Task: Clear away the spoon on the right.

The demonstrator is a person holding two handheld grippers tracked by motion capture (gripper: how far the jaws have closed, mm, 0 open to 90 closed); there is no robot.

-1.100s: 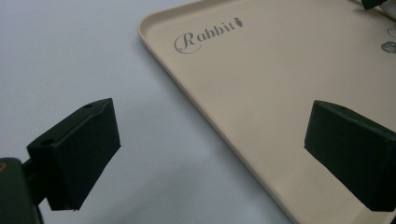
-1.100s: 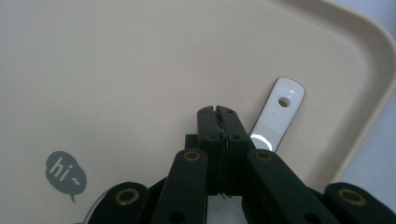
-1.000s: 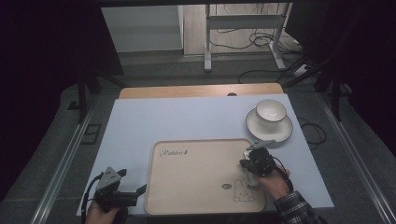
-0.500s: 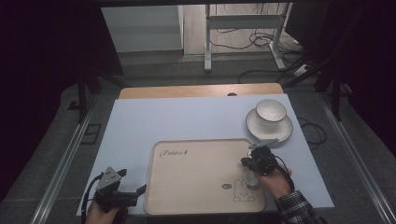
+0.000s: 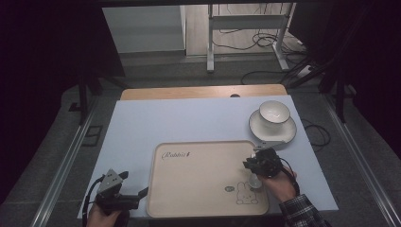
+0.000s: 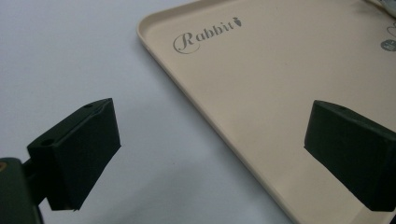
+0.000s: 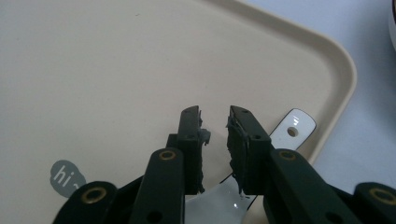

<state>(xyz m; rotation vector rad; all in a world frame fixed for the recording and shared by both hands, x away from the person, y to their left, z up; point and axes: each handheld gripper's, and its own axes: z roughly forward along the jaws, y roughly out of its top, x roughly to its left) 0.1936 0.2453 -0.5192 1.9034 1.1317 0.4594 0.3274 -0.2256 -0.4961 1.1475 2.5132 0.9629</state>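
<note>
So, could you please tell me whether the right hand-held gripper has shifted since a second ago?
No: the right hand-held gripper stays beside the tray's rabbit print, though its jaws have just been opening above the spoon.

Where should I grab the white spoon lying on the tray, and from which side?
Grip the spoon by its flat handle, near the end with the hole, coming straight down from above. It lies flat on the tray beside the raised rim, so a level approach from the rim side looks blocked.

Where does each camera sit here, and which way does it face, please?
High view: above the person's side, looking forward and down on the table; both hands and grippers enter below.
Left gripper view: along its wide-apart jaws at the tray corner.
Right gripper view: along its narrowly parted jaws over a white spoon.
All three share the tray.
</note>
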